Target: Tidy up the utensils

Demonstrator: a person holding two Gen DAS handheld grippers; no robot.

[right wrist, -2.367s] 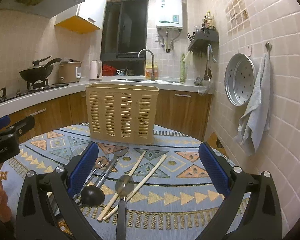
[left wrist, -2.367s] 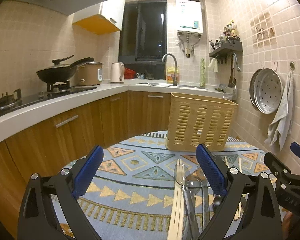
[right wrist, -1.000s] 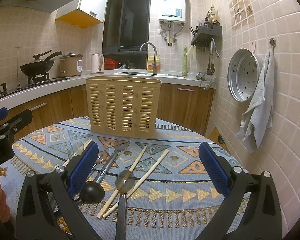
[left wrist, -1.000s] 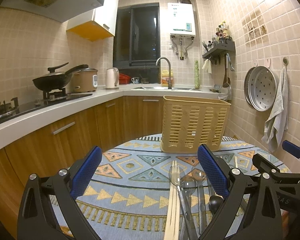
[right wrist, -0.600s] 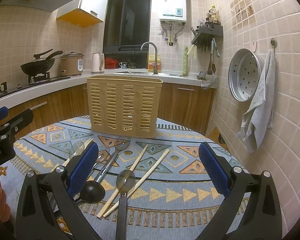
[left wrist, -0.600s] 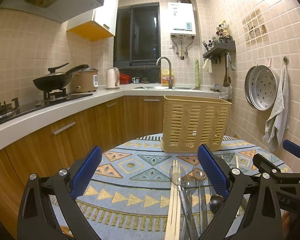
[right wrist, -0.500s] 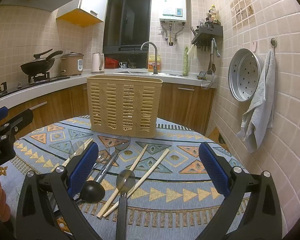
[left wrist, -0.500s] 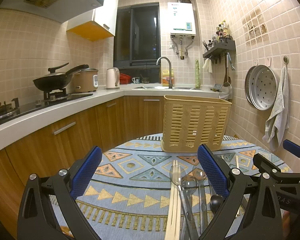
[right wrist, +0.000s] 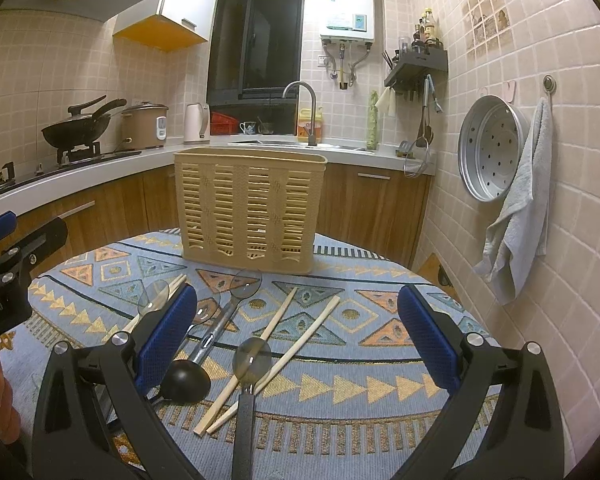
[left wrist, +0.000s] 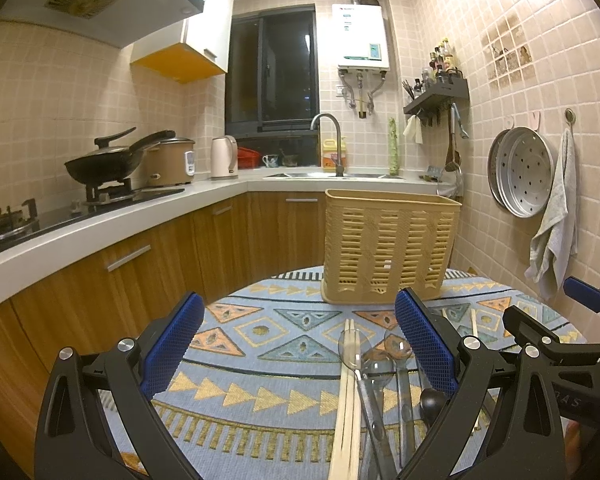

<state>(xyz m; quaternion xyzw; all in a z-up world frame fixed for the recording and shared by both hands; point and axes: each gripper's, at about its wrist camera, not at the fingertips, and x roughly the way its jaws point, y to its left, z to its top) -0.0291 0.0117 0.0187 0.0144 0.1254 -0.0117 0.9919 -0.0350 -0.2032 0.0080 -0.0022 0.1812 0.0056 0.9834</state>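
Utensils lie loose on the patterned tablecloth (right wrist: 380, 364), none yet in the tan slotted utensil basket (right wrist: 250, 208), which stands upright at the far side of the table.

Right wrist view: a crossed pair of wooden chopsticks (right wrist: 276, 354), a clear-bowled spoon with dark handle (right wrist: 249, 376) lying over them, a black ladle (right wrist: 184, 380) just beside the left finger, a long clear-bowled spoon with metal handle (right wrist: 230, 312). Left wrist view: a second pair of chopsticks (left wrist: 348, 400) laid parallel, touching the clear spoons (left wrist: 364, 364).

Right gripper (right wrist: 296, 340): jaws wide apart, empty, hovering over the crossed pair. Left gripper (left wrist: 300, 340): jaws wide apart, empty.

Risks, as judged:
- Pieces overlap; closing on one chopstick likely drags the spoon or its twin along.
- Thin sticks lying flat on cloth: fingers may snag the fabric or pinch only one.
- Basket looks light; a long utensil pushed in at an angle could tip or slide it.
- The two grippers are near each other; simultaneous reaches may collide.
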